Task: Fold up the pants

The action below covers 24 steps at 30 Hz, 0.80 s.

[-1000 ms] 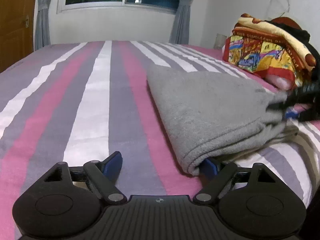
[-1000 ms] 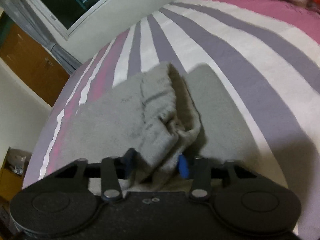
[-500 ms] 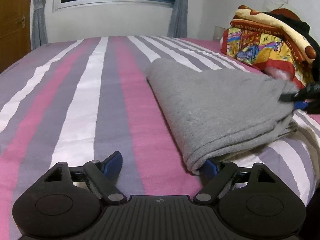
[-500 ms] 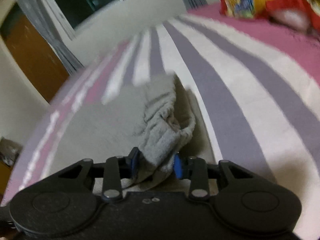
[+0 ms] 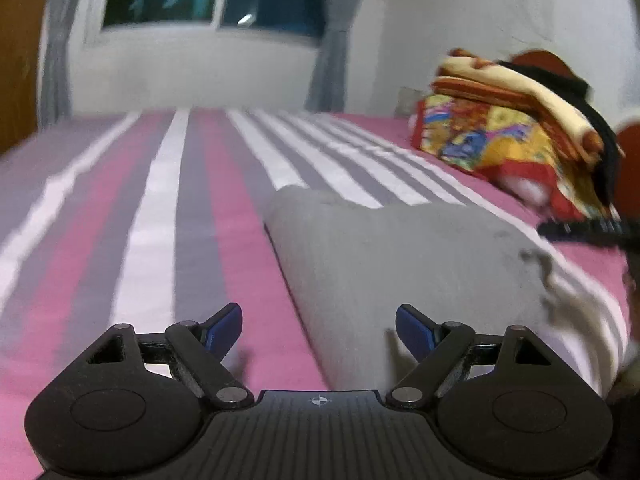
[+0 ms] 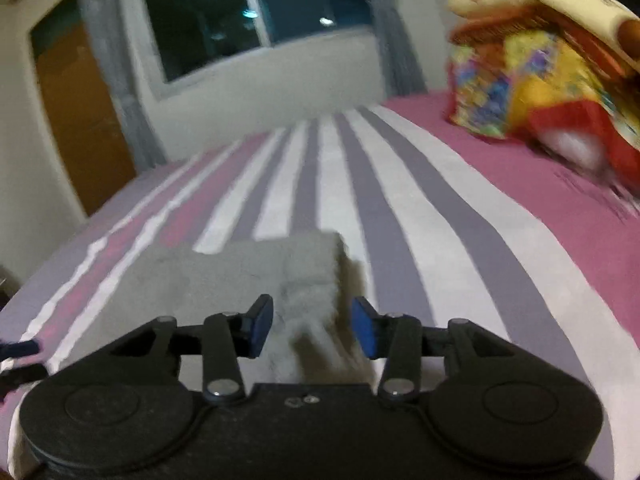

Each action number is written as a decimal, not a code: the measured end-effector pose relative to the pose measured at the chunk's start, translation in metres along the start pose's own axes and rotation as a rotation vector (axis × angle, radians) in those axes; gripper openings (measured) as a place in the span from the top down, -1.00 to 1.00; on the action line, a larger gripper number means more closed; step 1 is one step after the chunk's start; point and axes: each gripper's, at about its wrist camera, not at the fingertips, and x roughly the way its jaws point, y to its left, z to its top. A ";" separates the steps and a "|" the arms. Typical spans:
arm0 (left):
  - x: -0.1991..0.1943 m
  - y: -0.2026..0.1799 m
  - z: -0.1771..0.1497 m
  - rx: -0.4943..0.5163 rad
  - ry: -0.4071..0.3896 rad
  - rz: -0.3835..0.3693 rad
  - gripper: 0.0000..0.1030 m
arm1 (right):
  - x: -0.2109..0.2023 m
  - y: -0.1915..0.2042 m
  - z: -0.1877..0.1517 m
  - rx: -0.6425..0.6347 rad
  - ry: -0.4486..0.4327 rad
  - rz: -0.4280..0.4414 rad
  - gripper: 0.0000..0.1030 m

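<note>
writing: none legible | pants (image 5: pixel 392 256) lying folded on striped bed (image 5: pixel 168 216) | left gripper (image 5: pixel 319 330) gaping wide, gripping nothing | right gripper (image 6: pixel 312 326) opening, fold between its pads, ungripped | door (image 6: pixel 76 120) showing only in right view

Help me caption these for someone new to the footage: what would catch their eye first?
Probably the folded grey pants, lying along the pink, grey and white striped bedspread just ahead of both grippers. Next, the bright yellow-and-red bundle of bedding piled at the bed's far right. The left gripper stands open; the right gripper is opening, its pads apart from the cloth between them.
</note>
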 end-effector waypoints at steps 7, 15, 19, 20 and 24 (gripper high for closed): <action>0.053 0.023 0.012 -0.165 0.039 -0.022 -0.62 | 0.043 -0.020 0.006 -0.083 0.157 -0.026 0.22; 0.142 0.046 0.053 -0.181 0.154 -0.013 -0.68 | 0.114 -0.018 0.023 -0.150 0.265 -0.071 -0.03; 0.145 0.046 0.074 -0.152 0.079 -0.022 -0.68 | 0.096 -0.018 0.048 -0.101 0.152 -0.033 0.09; 0.153 0.047 0.077 -0.144 0.101 -0.003 -0.68 | 0.095 -0.017 0.051 -0.102 0.134 -0.023 0.09; 0.184 0.051 0.073 -0.138 0.176 0.032 -0.80 | 0.139 -0.023 0.036 -0.120 0.273 -0.084 -0.01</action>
